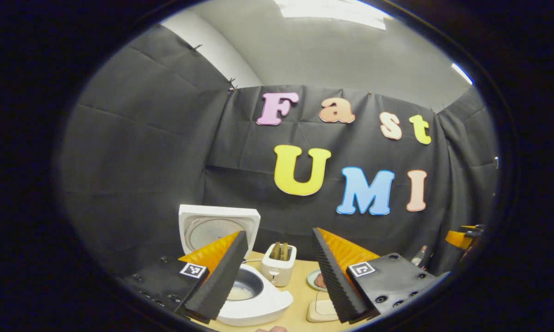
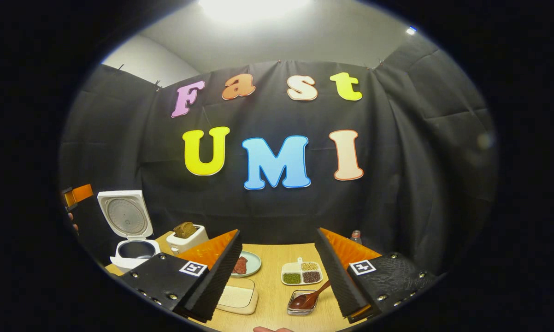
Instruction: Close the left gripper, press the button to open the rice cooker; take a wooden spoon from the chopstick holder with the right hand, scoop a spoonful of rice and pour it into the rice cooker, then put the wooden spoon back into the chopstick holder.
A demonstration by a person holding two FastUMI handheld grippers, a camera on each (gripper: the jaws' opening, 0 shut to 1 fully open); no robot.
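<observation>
Left gripper (image 1: 278,231): jaws apart, nothing between them, hovering low over the table (image 1: 300,295) just short of the cooker (image 1: 258,302). Lid (image 1: 217,226) already up and standing behind the pot (image 1: 242,288), so button step judged done (a pale layer in the pot, rice or bare metal, cannot tell). Just beyond, a white box (image 1: 279,269) with brown pieces upright in its top.

Right gripper (image 2: 278,230): likewise spread and empty, well right of the cooker. Below and between its fingers, the spoon (image 2: 310,297), bowl down in a small clear dish (image 2: 291,310) (the holder, presumably), handle slanting up to the right. Left of that, a tray (image 2: 236,297) of pale grains, judged the rice. Farther back, a divided dish (image 2: 302,273) of beans and a plate (image 2: 251,263).

Risks from here: thin slanted handle, so an off-centre pinch could swing the spoon or drag the light dish along; long carry across the table to the pot, so any tilt would spill grains; upright lid easily knocked by a high approach.

Writing: none legible, only square coded tags (image 2: 193,268) on the gripper blocks.
</observation>
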